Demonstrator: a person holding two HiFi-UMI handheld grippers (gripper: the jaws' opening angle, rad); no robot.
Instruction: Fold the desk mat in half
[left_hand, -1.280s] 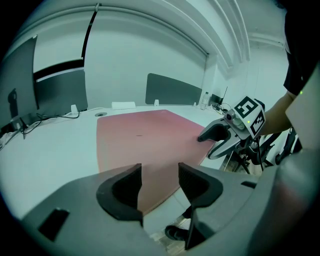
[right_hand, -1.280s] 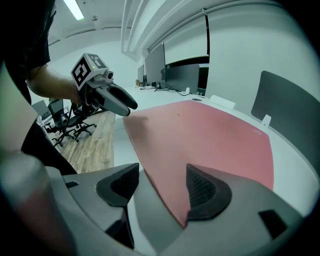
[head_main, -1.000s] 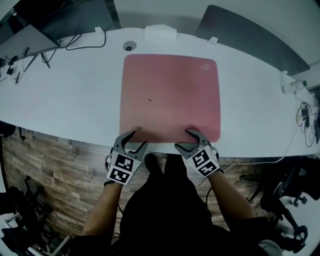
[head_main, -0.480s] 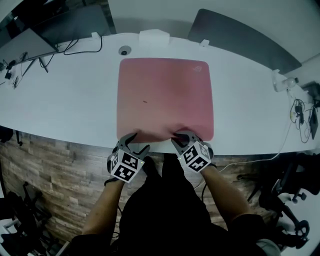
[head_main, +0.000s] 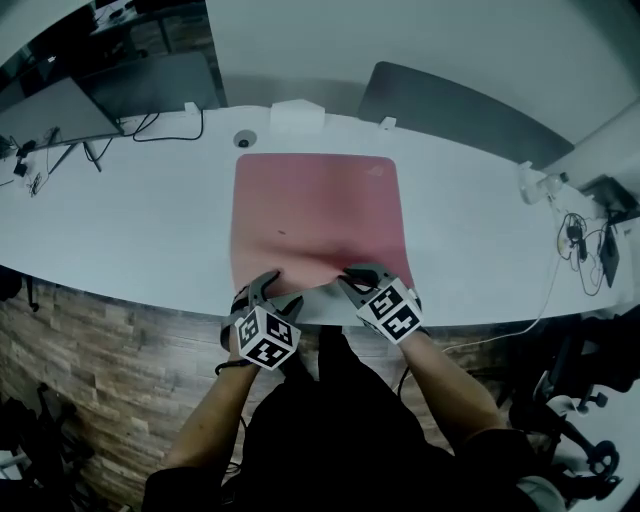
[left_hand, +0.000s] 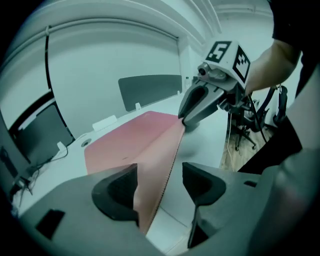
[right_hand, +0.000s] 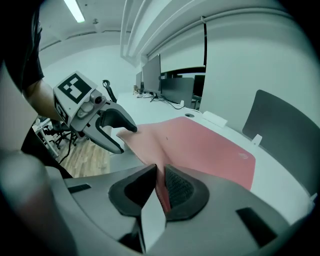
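Observation:
The pink desk mat (head_main: 315, 205) lies on the white desk (head_main: 120, 220), its near edge raised off the top. My right gripper (head_main: 356, 278) is shut on that edge near the right corner; its jaws have just been closing, with the mat (right_hand: 200, 145) pinched between the pads of my right gripper (right_hand: 160, 186). My left gripper (head_main: 272, 291) is at the near left corner. The mat's edge (left_hand: 157, 165) stands between the jaws of my left gripper (left_hand: 160, 182). It leans on the left pad, a gap away from the right one. These jaws have just been opening.
Behind the mat stand a white box (head_main: 297, 115) and a round grommet (head_main: 244, 139). A laptop (head_main: 60, 110) with cables is at the back left, a dark panel (head_main: 450, 110) at the back right. Cables hang at the desk's right end (head_main: 575, 235). Wooden floor (head_main: 110, 360) lies below the near edge.
My right gripper has shut on the mat's near edge and risen, lifting that edge off the desk. My left gripper has moved in so that the near left corner is between its jaws.

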